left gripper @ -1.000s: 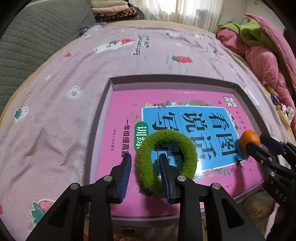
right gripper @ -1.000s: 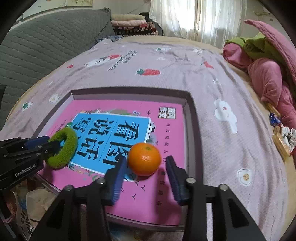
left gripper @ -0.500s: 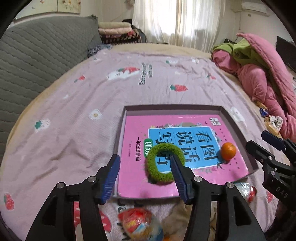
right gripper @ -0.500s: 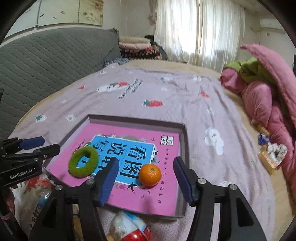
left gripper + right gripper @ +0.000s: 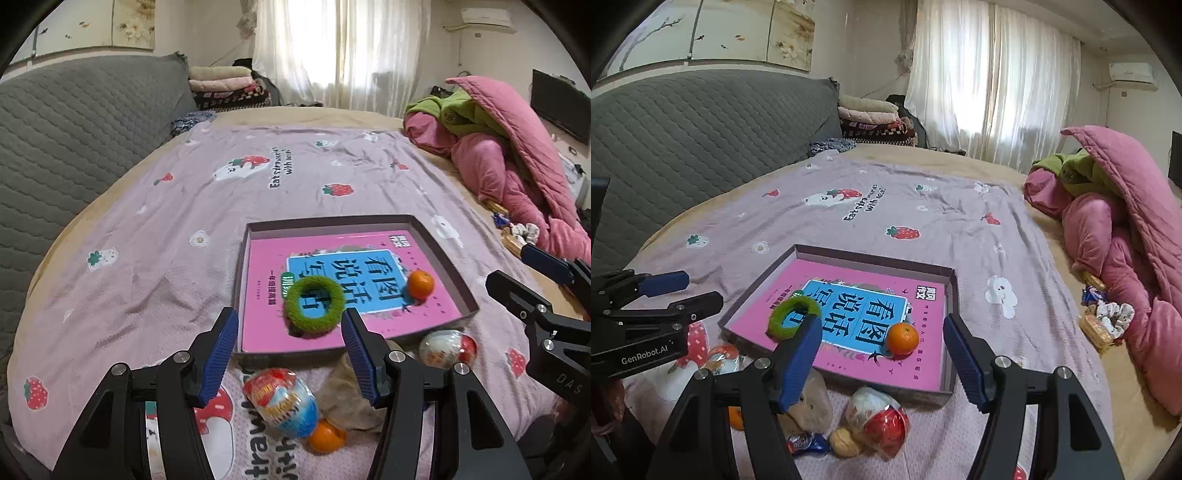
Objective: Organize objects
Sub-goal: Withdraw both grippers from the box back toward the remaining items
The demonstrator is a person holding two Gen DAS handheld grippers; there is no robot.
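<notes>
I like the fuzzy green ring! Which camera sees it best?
The left wrist view: the green fuzzy ring lies whole and close on the pink book. In the right wrist view the ring looks smaller, side-on, partly hidden behind a blue pad.

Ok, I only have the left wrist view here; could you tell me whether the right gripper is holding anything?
Observer: No. The right gripper has its jaws opening with nothing between them; the orange lies beyond them.
Operator: Thank you. Is anything loose hidden from me in front of the tray?
Observer: Yes, what looks like a walnut lies against the red-and-white egg toy.
Operator: Anything else beside it?
Observer: A small blue-wrapped sweet, just left of the walnut.
</notes>
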